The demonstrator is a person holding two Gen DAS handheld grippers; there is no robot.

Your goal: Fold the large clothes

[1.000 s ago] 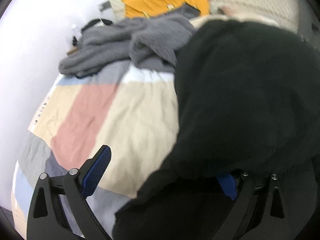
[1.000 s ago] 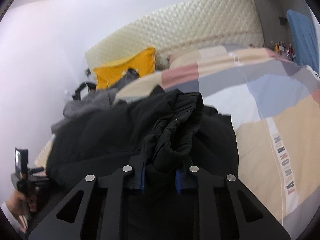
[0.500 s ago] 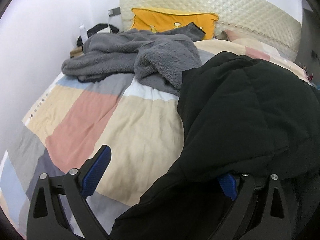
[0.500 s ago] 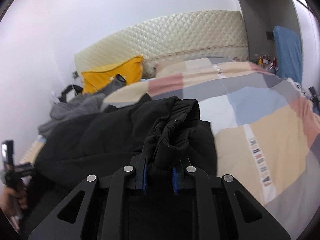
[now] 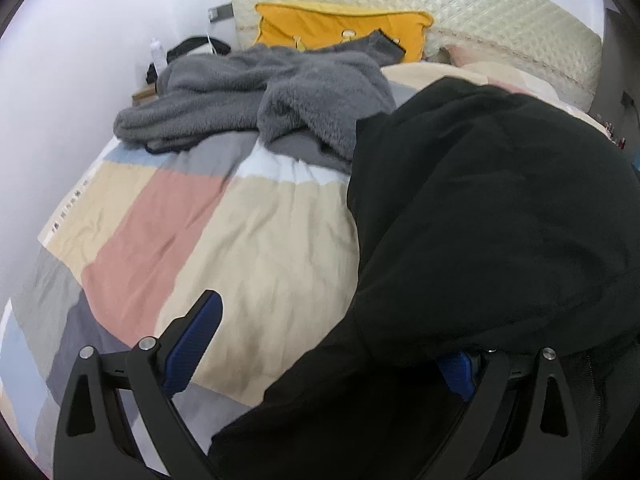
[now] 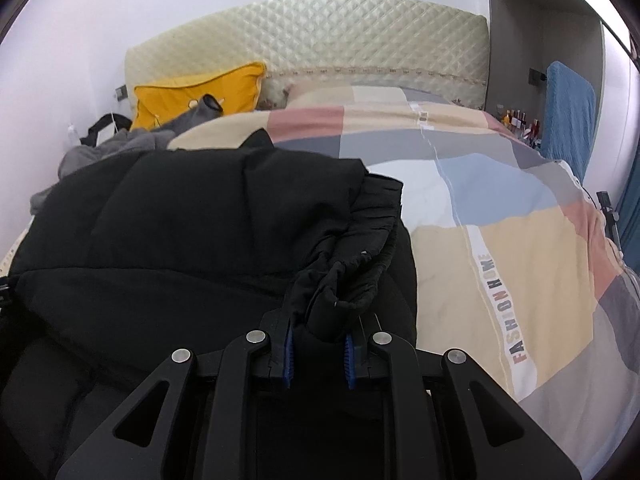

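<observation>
A large black padded jacket [image 5: 492, 216] lies on the patchwork bed cover [image 5: 248, 240]. In the left wrist view my left gripper [image 5: 320, 340] is wide open; the jacket drapes over its right finger [image 5: 456, 372], and its left finger [image 5: 192, 336] stands over bare cover. In the right wrist view the jacket [image 6: 180, 232] fills the left and centre. My right gripper [image 6: 318, 352] is shut on a bunched elastic cuff or hem [image 6: 352, 256] of the jacket.
A grey fleece garment [image 5: 276, 96] lies heaped at the head of the bed, by a yellow pillow [image 5: 340, 24] and a quilted cream headboard [image 6: 320, 36]. A white wall runs along the left. A blue cloth [image 6: 568, 104] and small bottles stand at the right.
Both views have shifted as the grippers moved with the jacket. The jacket now spreads flatter in front of my right gripper. Both grips look unchanged.
</observation>
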